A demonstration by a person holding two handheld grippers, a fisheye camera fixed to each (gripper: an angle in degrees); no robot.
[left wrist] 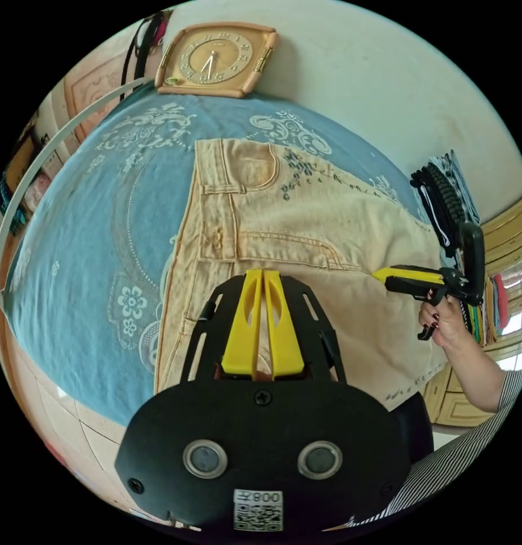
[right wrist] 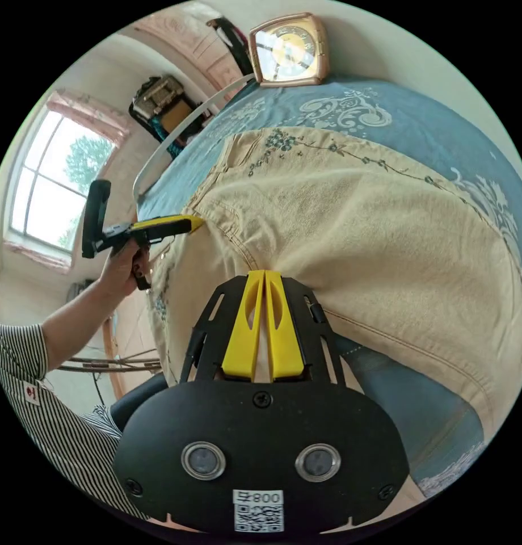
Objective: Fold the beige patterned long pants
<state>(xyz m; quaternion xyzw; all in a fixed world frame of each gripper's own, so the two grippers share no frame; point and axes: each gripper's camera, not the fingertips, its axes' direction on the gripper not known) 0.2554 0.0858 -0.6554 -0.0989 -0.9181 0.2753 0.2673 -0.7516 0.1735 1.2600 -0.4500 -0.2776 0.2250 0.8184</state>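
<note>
Beige patterned long pants (left wrist: 306, 227) lying spread on blue bedcover (left wrist: 91, 227), waistband and pockets showing orange-tan stitching, dark floral sprig print running along one edge (right wrist: 306, 147); fabric looking like washed denim, slightly rumpled, folded over in layers

Left gripper (left wrist: 262, 275) with yellow jaws pressed together, tips sitting at a pocket seam of the pants; pinching cloth or just touching, cannot tell. Seen from right gripper view (right wrist: 194, 222), tip meeting the pants edge near the waistband, held by a hand (right wrist: 125, 267)

Right gripper (right wrist: 264, 275) with yellow jaws pressed together too, tips at a fold ridge of the pants, cloth bunching up around them; actual grip hidden. In left gripper view (left wrist: 380, 275), tip lying against the pants edge, hand (left wrist: 442, 321) wrapping the black handle

Far leg ends of the pants cut off by the fisheye rim and gripper bodies

Bedcover being blue with white embroidered scrollwork and flowers, wooden-framed clock (left wrist: 215, 59) leaning on the wall at the bed's far side, white curved rail (left wrist: 40, 170) edging the bed, striped sleeve (right wrist: 22, 352) at frame edge, window (right wrist: 51, 181) bright and blown out
</note>
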